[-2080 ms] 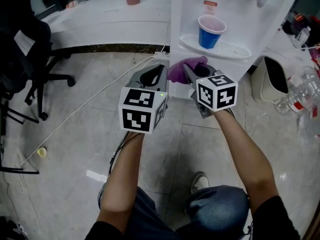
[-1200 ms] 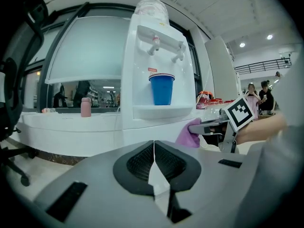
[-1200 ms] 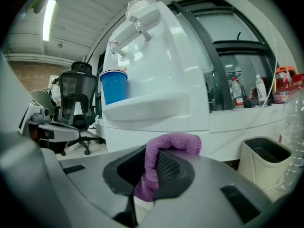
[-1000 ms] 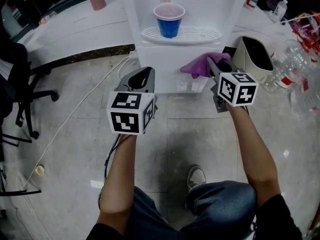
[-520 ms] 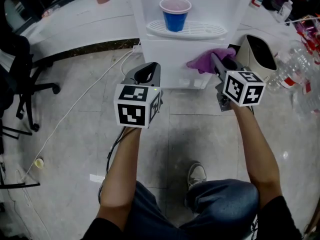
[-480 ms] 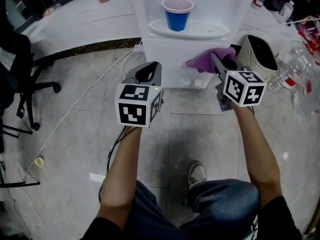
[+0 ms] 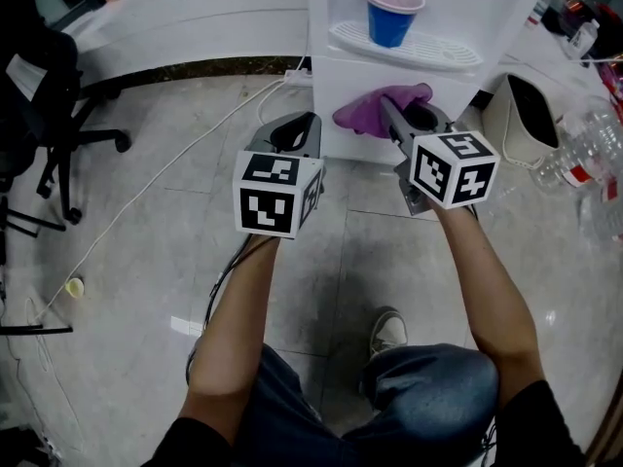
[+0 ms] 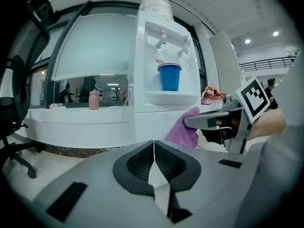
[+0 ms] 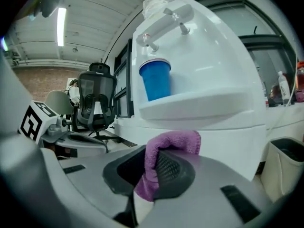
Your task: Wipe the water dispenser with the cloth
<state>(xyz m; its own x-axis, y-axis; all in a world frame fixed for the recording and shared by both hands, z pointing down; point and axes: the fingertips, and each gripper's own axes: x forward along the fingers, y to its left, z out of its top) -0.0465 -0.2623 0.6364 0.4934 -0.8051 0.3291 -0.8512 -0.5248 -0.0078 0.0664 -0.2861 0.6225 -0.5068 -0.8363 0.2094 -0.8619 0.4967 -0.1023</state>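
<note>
The right gripper (image 7: 387,117) is squeezed tight on the purple cloth (image 7: 373,111) - the cloth sticks out past the tips of its jaws. The left gripper (image 7: 298,130) has its jaws closed with nothing in them. It hangs at 9 o'clock of the right one and does no work.

The water dispenser (image 7: 467,3) stands at 12 o'clock from the person. A blue cup (image 7: 392,17) sits on its tray (image 7: 443,56).

What changed: half a second ago the cloth was on the right side of the white front, close to the bin (image 7: 526,120). Now it has slid toward 9 o'clock and sits on the left half of that front, just under the tray at 6 o'clock of the cup. So the wiping looks to be under way, going side to side across the lower front.

From the right gripper's own view, the cloth (image 9: 166,148) is folded over 1 jaw, and the white front is right behind it at 12 o'clock. It looks like it touches, but I cannot be sure.

The tray, the taps and the sides still look like they need a wipe.
</note>
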